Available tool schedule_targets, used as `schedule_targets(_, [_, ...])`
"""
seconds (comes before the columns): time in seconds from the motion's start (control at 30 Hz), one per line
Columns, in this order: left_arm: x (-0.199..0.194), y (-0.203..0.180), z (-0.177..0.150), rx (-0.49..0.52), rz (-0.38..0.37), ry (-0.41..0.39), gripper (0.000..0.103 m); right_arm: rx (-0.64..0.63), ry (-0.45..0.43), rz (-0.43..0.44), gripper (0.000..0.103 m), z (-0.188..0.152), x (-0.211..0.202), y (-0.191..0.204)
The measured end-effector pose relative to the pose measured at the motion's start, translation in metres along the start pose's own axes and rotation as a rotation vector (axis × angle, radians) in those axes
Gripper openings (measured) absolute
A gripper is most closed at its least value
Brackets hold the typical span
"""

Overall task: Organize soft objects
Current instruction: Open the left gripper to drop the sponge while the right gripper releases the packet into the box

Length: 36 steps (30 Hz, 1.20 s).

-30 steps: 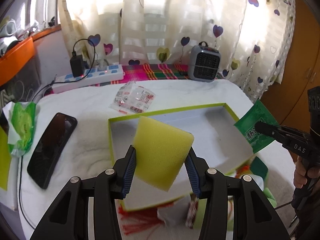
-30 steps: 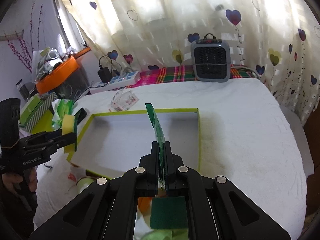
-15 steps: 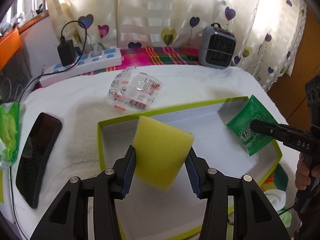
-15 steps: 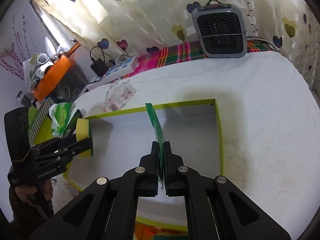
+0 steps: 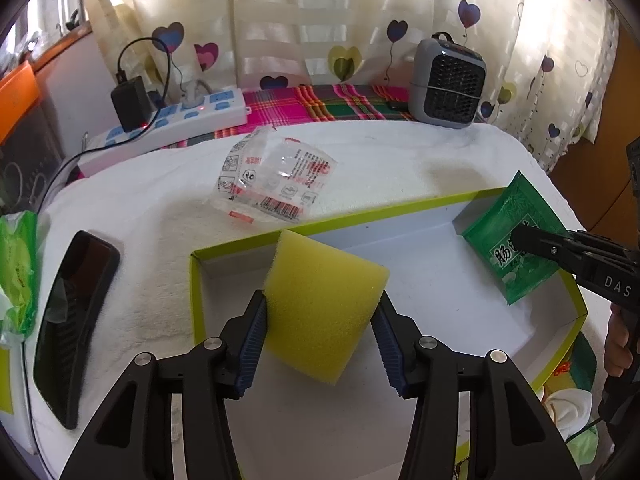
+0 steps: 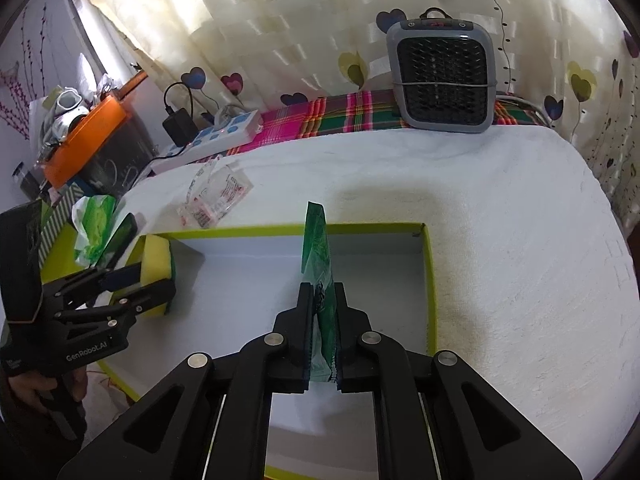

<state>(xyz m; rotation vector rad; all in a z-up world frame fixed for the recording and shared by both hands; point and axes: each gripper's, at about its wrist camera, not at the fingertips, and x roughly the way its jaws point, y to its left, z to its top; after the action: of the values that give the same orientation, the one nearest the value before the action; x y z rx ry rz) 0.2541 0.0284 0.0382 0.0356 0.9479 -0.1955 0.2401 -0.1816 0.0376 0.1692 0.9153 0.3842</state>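
While the left tool (image 5: 318, 326) has the yellow sponge (image 5: 322, 304) between its blue pads, its jaws are opening; the pads look to be just touching the sponge's sides, and the foam shows little squeeze. It hangs over the near left corner of the green-rimmed box (image 5: 256, 239), tilted, presumably so it drops inside the wall and not onto the rim. From the right wrist view the sponge shows a dark green scouring face on one side.

The right tool (image 6: 322, 334) has a green packet (image 6: 318, 264) standing on edge between its jaws, which are also opening; a thin gap seems to show beside the packet, so the grip looks nearly let go. The packet sits over the box's right end, its far corner reaching past the far rim. Holding both items low above the white floor of the box suggests a release at opposite ends, keeping them apart.

Outward on the white-towelled table (image 6: 520, 240) lie a clear printed wrapper (image 5: 276, 180), a dark phone (image 5: 72, 320) and a green-and-white bag (image 5: 16, 280), all outside the box.

Whether either item rests on the box floor cannot be told. The box's near edge is hidden behind the tool bodies, and things below that edge are cut off and unreadable. Only fingers of the person show.
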Motion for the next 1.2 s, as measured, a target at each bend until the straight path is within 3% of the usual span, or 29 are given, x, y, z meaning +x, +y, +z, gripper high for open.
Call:
schedule_targets(0.13, [-0.001, 0.0, 0.0, 0.001, 0.009, -0.005, 0.051, 0.001, 0.001, -0.02, 0.014, 0.0, 0.002, -0.002])
schedule_targets(0.2, [0.0, 0.0, 0.0, 0.001, 0.011, -0.004, 0.051, 0.001, 0.0, -0.037, 0.022, 0.0, 0.002, -0.003])
schedule_targets(0.27, [0.0, 0.001, 0.0, 0.0, 0.012, -0.005, 0.051, -0.008, -0.003, -0.068, 0.038, -0.001, 0.002, -0.003])
schedule_targets(0.4, [0.0, 0.002, 0.0, -0.014, 0.011, -0.008, 0.054, -0.025, -0.013, -0.073, 0.042, -0.001, 0.001, -0.001])
schedule_targets(0.63, [-0.008, -0.001, -0.002, -0.012, 0.008, -0.031, 0.058, -0.03, -0.032, -0.1, 0.058, -0.001, -0.002, -0.002])
schedule_targets(0.83, [-0.012, -0.005, -0.002, 0.01, 0.005, -0.046, 0.064, -0.039, -0.042, -0.116, 0.06, -0.002, -0.006, 0.001])
schedule_targets(1.2, [-0.023, 0.003, -0.008, -0.039, 0.001, -0.06, 0.065, -0.043, -0.08, -0.116, 0.064, -0.008, -0.018, 0.002])
